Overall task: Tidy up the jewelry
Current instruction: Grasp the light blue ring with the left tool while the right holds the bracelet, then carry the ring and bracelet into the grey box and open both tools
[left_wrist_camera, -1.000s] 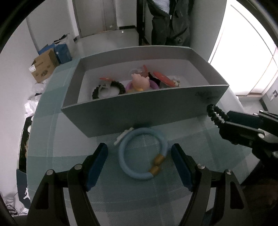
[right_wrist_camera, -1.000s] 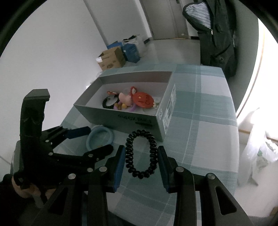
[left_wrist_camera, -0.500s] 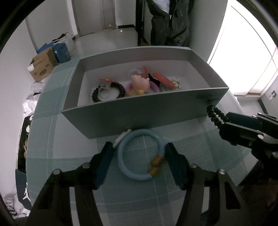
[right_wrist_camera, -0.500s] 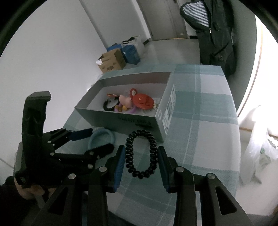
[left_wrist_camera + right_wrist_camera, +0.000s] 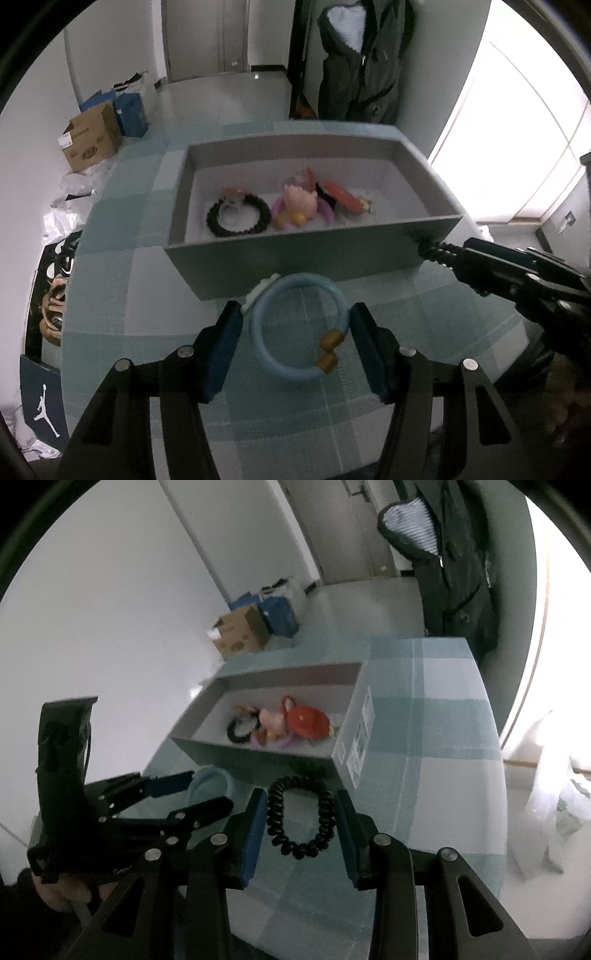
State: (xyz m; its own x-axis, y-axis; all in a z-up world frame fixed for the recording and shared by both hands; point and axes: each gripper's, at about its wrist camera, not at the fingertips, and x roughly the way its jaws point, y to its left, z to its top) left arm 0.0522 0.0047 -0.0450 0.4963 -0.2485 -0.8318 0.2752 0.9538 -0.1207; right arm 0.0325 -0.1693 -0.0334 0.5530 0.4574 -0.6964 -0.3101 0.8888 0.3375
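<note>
Jewelry sits in two places: some already in a grey box (image 5: pixel 306 251) on the checked tablecloth (image 5: pixel 122 288), and two pieces held in front of it. Inside the box, near its front wall, lie a black bead bracelet (image 5: pixel 238 218), a pink toy figure (image 5: pixel 299 205) on a purple ring, and a red piece (image 5: pixel 341 195) just to the right of them.

The left gripper (image 5: pixel 297 334) is closed on a light blue bracelet (image 5: pixel 299 328), its blue pads pressing the ring from both sides. The bracelet has two amber beads (image 5: pixel 330 349) on its right side and a small white charm (image 5: pixel 260 293) at its upper left. It is held just in front of the box's near wall, and whether it touches the cloth cannot be told.

The right gripper (image 5: pixel 300 823) clamps a black coiled hair tie (image 5: pixel 301 816) between its blue pads, near the box's right front corner, where a white label (image 5: pixel 360 738) is stuck on the end wall. In the right wrist view, the left gripper with the blue bracelet appears just to the left.

A cardboard carton (image 5: pixel 92 142) stands on the floor beyond the table, and a dark coat (image 5: pixel 364 62) hangs behind the box.
</note>
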